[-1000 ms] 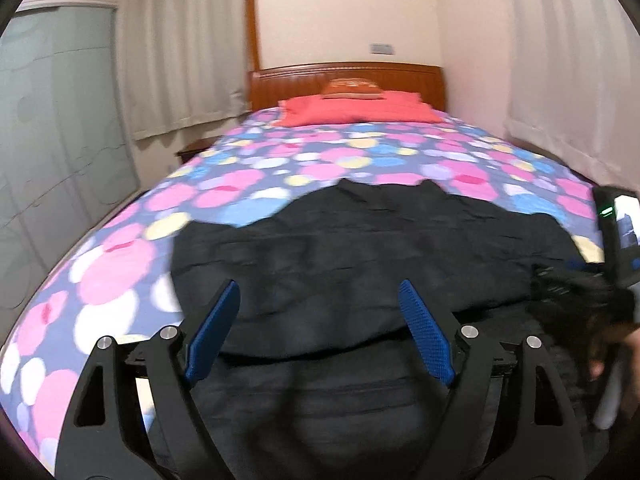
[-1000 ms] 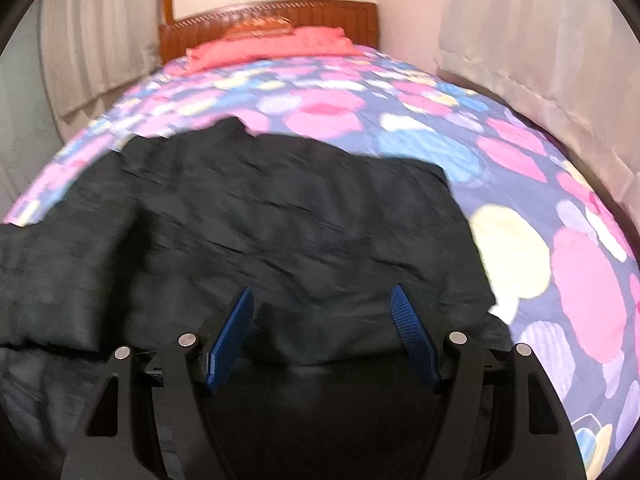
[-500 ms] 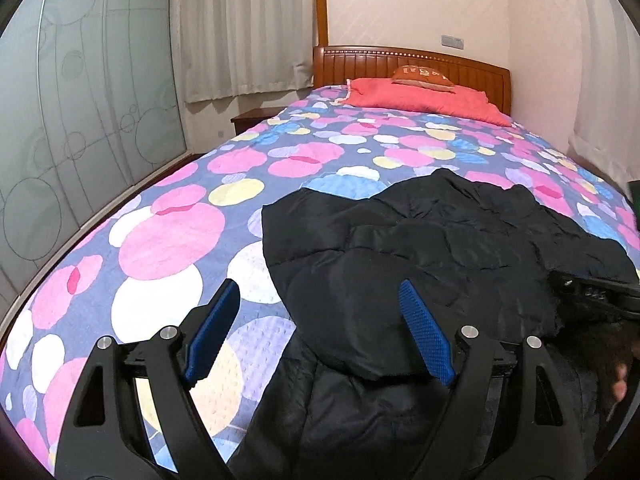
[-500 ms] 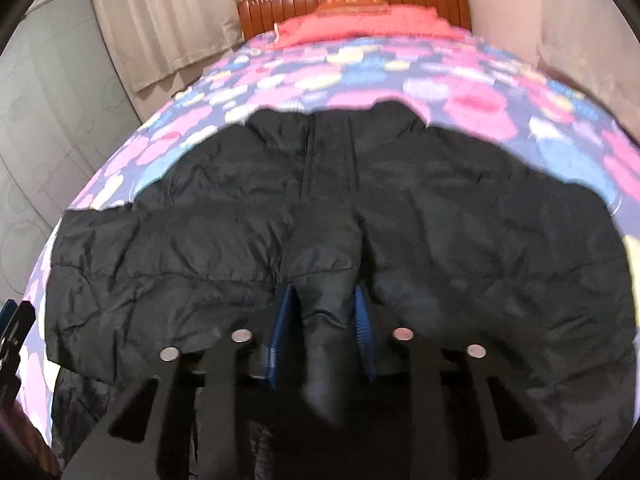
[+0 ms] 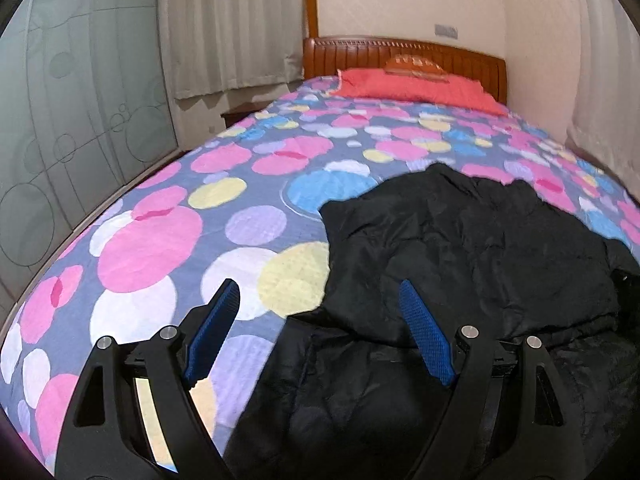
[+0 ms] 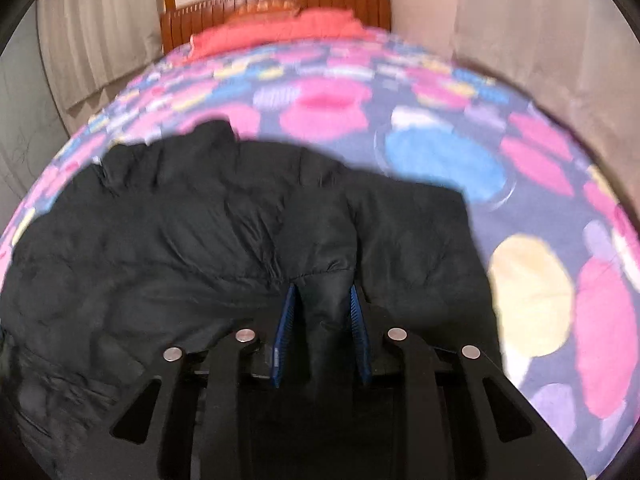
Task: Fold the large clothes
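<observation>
A large black padded jacket (image 5: pixel 460 248) lies crumpled on the bed, partly folded over itself; it also shows in the right wrist view (image 6: pixel 200 232). My left gripper (image 5: pixel 320 312) is open and empty, hovering over the jacket's left edge where it meets the bedspread. My right gripper (image 6: pixel 322 300) is shut on a fold of the jacket, with the black fabric pinched between its blue fingers (image 6: pixel 286 320).
The bed carries a bedspread (image 5: pixel 168 240) with pink, blue and yellow circles. A red pillow (image 5: pixel 416 88) and a wooden headboard (image 5: pixel 360 52) stand at the far end. A frosted glass panel (image 5: pixel 80 120) and curtains line the left side.
My right gripper closed on a fold of the jacket and has drawn it toward the right. My left gripper stayed open and swung left, off the jacket's middle to its left edge.
</observation>
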